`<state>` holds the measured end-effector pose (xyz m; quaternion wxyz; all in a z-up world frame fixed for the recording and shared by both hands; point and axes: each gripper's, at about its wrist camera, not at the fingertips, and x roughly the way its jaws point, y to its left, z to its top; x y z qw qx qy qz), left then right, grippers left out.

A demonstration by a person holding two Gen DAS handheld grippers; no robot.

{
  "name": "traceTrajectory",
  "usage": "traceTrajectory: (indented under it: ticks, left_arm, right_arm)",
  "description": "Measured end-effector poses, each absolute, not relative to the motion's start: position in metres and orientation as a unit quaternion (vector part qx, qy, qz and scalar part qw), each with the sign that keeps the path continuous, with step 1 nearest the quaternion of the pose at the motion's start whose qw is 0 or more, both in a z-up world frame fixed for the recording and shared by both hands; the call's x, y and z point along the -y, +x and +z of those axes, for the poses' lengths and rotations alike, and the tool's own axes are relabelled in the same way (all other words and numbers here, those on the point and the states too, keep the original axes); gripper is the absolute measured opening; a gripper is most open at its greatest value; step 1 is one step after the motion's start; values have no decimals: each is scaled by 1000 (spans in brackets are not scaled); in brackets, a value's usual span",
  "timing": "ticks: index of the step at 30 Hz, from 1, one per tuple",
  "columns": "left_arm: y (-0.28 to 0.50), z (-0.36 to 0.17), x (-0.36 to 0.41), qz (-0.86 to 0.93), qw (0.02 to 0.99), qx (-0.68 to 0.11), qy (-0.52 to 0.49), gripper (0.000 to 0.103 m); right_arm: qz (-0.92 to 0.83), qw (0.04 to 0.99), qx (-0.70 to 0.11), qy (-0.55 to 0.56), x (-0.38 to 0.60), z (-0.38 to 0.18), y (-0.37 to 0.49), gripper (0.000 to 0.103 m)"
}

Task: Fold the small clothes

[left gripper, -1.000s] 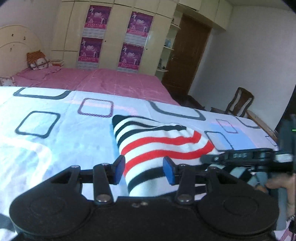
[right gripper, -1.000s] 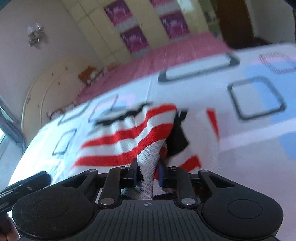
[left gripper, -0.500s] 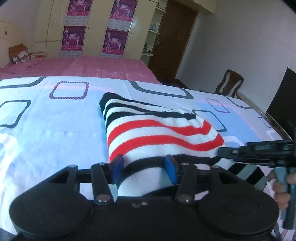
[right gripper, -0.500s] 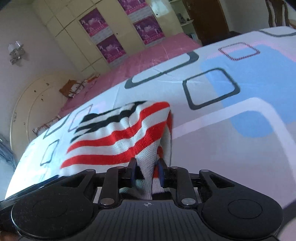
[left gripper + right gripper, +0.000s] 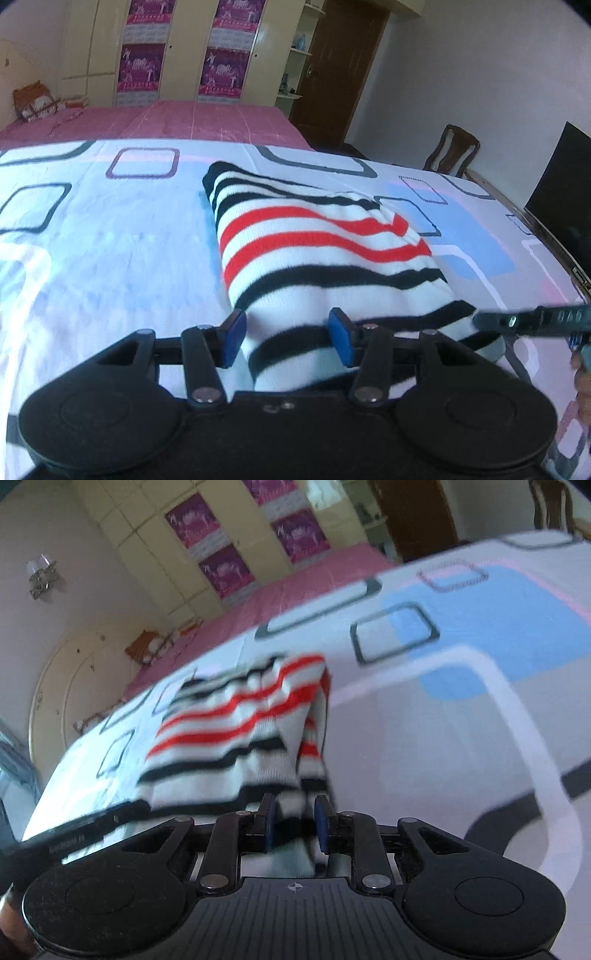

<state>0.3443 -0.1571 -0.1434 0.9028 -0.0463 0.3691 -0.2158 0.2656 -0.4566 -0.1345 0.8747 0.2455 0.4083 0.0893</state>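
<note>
A small white knit garment with red and black stripes (image 5: pixel 317 251) lies folded on the patterned bedsheet (image 5: pixel 103 251). My left gripper (image 5: pixel 286 334) is open, its blue pads on either side of the garment's near edge, not pinching it. My right gripper (image 5: pixel 293 827) has its blue pads slightly apart, with the garment's near right corner (image 5: pixel 236 731) still lying between them. The right gripper also shows at the right edge of the left wrist view (image 5: pixel 535 319).
The sheet covers a bed with a pink bedspread (image 5: pixel 166 122) behind. A wardrobe with purple posters (image 5: pixel 218 48), a dark door (image 5: pixel 340 62), a wooden chair (image 5: pixel 452 151) and a black screen (image 5: pixel 565 206) stand beyond the bed's right edge.
The right gripper pulled the garment's corner down toward the near edge, laying the fold flat, and its pads have parted. The left gripper stayed open at the near edge.
</note>
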Motion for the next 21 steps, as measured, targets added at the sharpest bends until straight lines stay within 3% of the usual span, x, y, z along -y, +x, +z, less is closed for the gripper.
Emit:
traceTrajectory:
  ticks: [7, 8, 19, 21]
  left_arm:
    - [331, -151, 158, -223, 897, -380, -31, 45]
    - [331, -153, 156, -222, 897, -380, -31, 44]
    - [331, -156, 157, -222, 895, -386, -12, 44]
    - [330, -151, 157, -220, 896, -385, -14, 45]
  right_arm:
    - [84, 860, -413, 286, 458, -148, 264, 21]
    - [94, 856, -413, 296, 457, -147, 266, 5]
    - [81, 871, -421, 239, 459, -152, 259, 7]
    - [77, 874, -427, 219, 457, -149, 258, 13]
